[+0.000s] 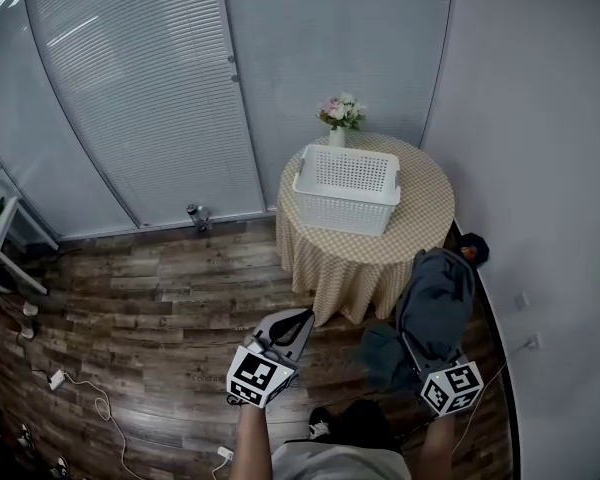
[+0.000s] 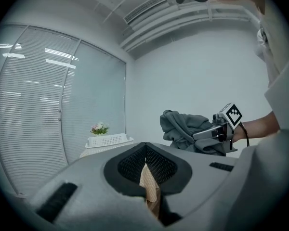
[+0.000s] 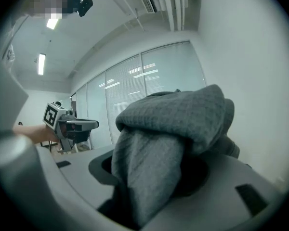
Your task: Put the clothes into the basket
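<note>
Garment [image 3: 173, 138] clamped btwn 2 jaws of right gripper [image 2: 202, 136], draped over both.

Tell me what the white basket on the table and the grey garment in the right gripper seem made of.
The basket is probably rigid plastic, white and matte: its walls are a moulded grid of small holes. The garment is soft knitted fabric, grey and dull, perhaps cotton or fleece: a fine waffle-like texture shows, and it drapes in thick folds.
</note>
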